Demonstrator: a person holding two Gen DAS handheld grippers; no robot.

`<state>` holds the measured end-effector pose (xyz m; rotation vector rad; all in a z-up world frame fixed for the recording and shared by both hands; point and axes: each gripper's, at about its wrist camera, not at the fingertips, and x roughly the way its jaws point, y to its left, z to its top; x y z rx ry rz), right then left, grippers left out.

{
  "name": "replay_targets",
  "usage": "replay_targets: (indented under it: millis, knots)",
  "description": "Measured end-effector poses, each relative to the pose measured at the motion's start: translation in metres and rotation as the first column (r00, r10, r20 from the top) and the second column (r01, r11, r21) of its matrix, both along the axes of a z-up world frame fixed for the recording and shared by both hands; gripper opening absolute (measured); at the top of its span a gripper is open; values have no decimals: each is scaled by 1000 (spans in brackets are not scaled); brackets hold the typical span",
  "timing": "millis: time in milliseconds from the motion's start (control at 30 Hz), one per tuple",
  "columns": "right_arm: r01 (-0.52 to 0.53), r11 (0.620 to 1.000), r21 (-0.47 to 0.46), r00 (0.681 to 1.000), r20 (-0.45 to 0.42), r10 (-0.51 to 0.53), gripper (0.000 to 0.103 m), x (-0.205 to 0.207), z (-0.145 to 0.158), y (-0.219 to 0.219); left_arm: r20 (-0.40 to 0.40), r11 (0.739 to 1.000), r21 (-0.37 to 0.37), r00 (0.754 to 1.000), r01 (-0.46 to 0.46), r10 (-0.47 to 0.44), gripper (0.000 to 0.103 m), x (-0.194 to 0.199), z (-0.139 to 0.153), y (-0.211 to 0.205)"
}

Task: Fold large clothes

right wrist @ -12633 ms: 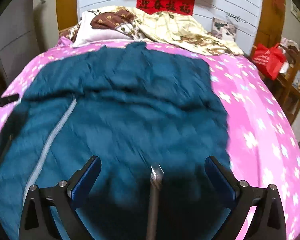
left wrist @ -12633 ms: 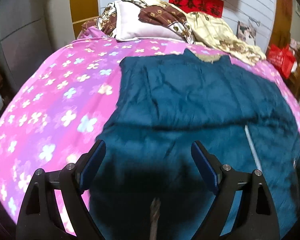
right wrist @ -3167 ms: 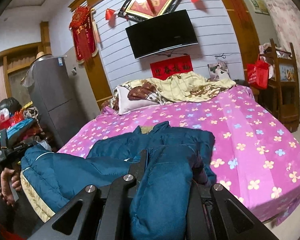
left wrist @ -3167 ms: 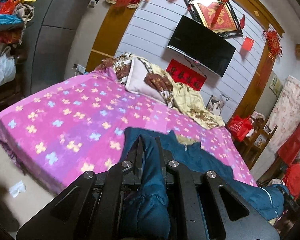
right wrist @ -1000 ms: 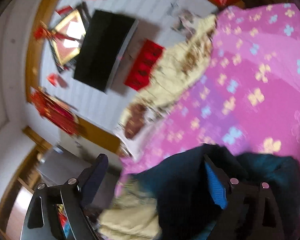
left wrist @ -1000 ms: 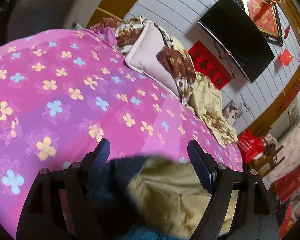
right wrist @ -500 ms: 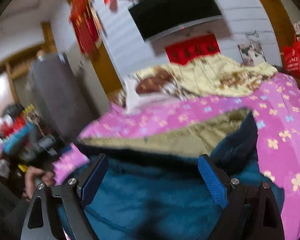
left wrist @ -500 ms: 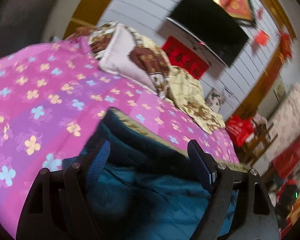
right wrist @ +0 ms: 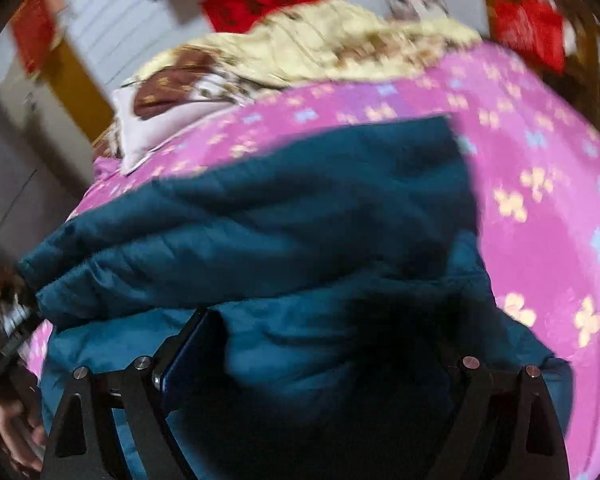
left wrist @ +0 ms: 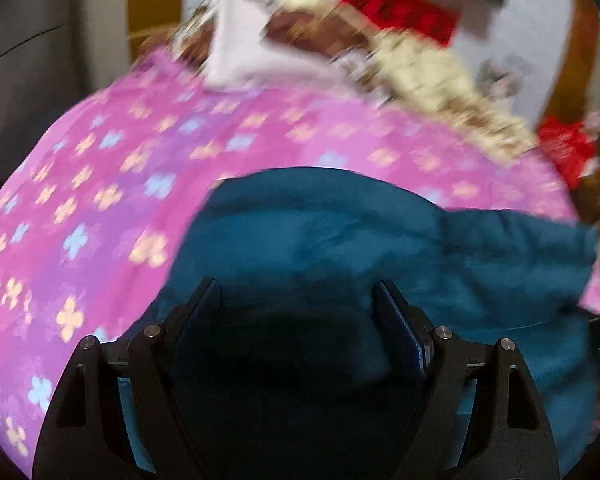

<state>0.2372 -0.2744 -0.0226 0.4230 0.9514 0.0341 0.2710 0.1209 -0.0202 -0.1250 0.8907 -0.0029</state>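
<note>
A large teal padded jacket (left wrist: pixel 340 240) lies folded over on itself on the pink flowered bed (left wrist: pixel 100 184). It also shows in the right wrist view (right wrist: pixel 280 220), with its upper layer doubled over the lower one. My left gripper (left wrist: pixel 298 312) is open just above the jacket's near part, and holds nothing. My right gripper (right wrist: pixel 328 344) is open above the jacket's near edge; its right finger is lost in dark shadow. Both views are blurred by motion.
Pillows and a yellow quilt (right wrist: pixel 320 52) are piled at the head of the bed. A red bag (right wrist: pixel 528 28) and wooden furniture stand to the right of the bed. A grey wardrobe (left wrist: pixel 28 60) stands on the left. The person's left hand (right wrist: pixel 16 432) shows at the lower left.
Both grippers have tilted down towards the jacket. The jacket's yellow lining, seen half a second ago, is now covered by the teal outer side. Both grippers stay open.
</note>
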Motion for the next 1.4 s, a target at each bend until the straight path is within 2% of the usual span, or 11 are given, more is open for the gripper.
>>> replay_targets:
  millis: [67,200,333,400,500,600,700,833,967,1300,1400]
  knots:
    - [31,999,43,1000,-6,-31,91,6,-10,-17,-56,998,-66,998,-24,20,80,6,-13,13]
    - [67,997,32,998,-14,-67,91,9,-17,-26,-34,990,-124,998,-59,56,80,-3,-7,27]
    - [128,988,-89,992,-7,-130,86,4,-9,-21,-2,987,-158,1000,-25,25,80,-24,8,24]
    - [188,950,-248,982,37,-185,84,-7,10,-10,22,981,-191,1000,12,-8,80,-34,18,18]
    - [68,972,-226,985,169,-29,84,-22,47,32,79,968,-229,993,106,-90,80,-42,37,-5]
    - [-157,939,-305,954,201,224,87,-29,59,97,90,971,-161,982,176,-164,80,-45,38,-32]
    - [-215,881,-422,947,129,293,90,-21,38,127,29,985,-77,988,157,-155,80,-39,17,-47]
    - [-250,924,-290,964,17,266,96,-1,3,97,20,989,-60,991,136,-135,82,-30,1,-57]
    - [-226,935,-273,972,-6,233,99,0,-3,84,28,988,40,988,149,-150,85,-30,-6,-75]
    - [-209,934,-289,976,-6,217,100,6,-2,94,30,988,6,988,151,-152,85,-31,-10,-66]
    - [-123,945,-303,983,91,157,99,-2,26,100,49,989,-23,988,145,-143,86,-31,-12,-63]
